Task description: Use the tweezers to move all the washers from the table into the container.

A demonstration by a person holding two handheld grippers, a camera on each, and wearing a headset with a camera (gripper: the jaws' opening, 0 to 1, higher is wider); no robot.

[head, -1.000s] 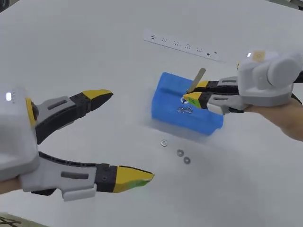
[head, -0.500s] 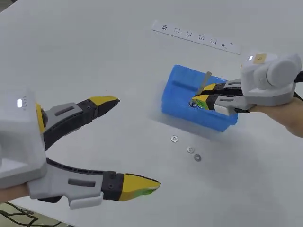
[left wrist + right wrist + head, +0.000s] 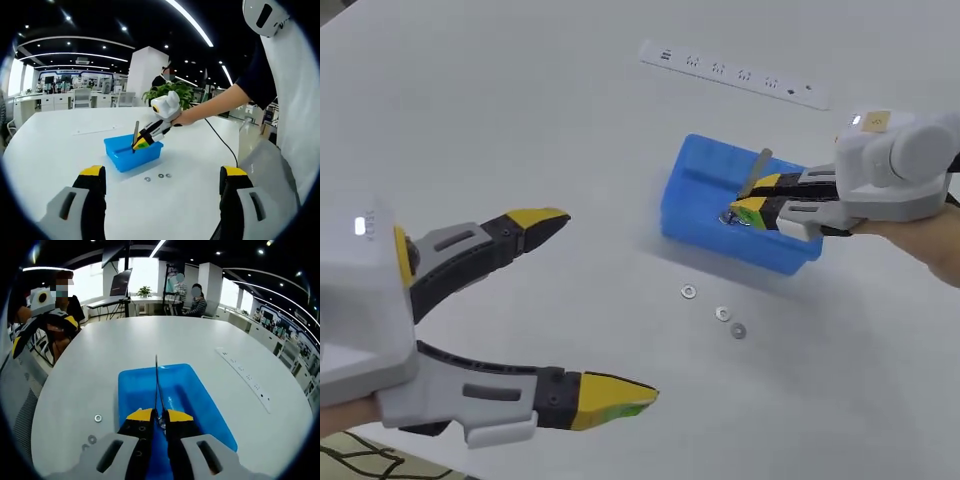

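Big white table [image 3: 520, 120] in a bright office. The right gripper [image 3: 757, 198] is squeezed tight on the tweezers [image 3: 753, 172], and their tips hang over the blue container [image 3: 700, 195]. Three washers [image 3: 722, 314] lie on the table near the tweezers, just outside the container, so I think three are left to move. The left gripper [image 3: 598, 305] is wide apart, holding nothing.

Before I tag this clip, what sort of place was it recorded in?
Probably an open-plan office or showroom: a large white table, rows of white desks with chairs behind it, a leafy green potted plant, and long ceiling light strips.
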